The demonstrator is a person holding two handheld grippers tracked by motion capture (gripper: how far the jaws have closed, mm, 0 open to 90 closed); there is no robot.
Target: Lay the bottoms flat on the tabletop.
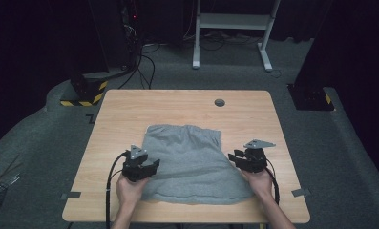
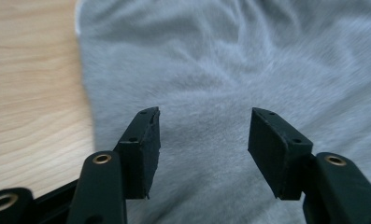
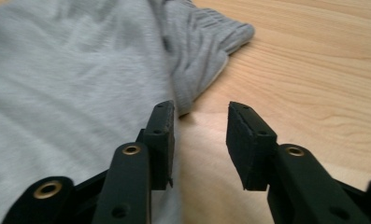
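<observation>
On the wooden table [image 1: 130, 102], grey shorts [image 1: 189, 157] lie mid-board, cable hole [image 1: 219, 102] at twelve o'clock. My left gripper [image 1: 151, 166] and right gripper [image 1: 235, 157] flank them, jaws parted, empty, angled inward.

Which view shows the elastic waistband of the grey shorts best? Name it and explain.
The right gripper view: the waistband shows close, its gathered ribbing and corner sharp. The high view shows the whole waistband at the far edge of the shorts, small. The left gripper view shows blurred grey cloth, no waistband detail.
</observation>
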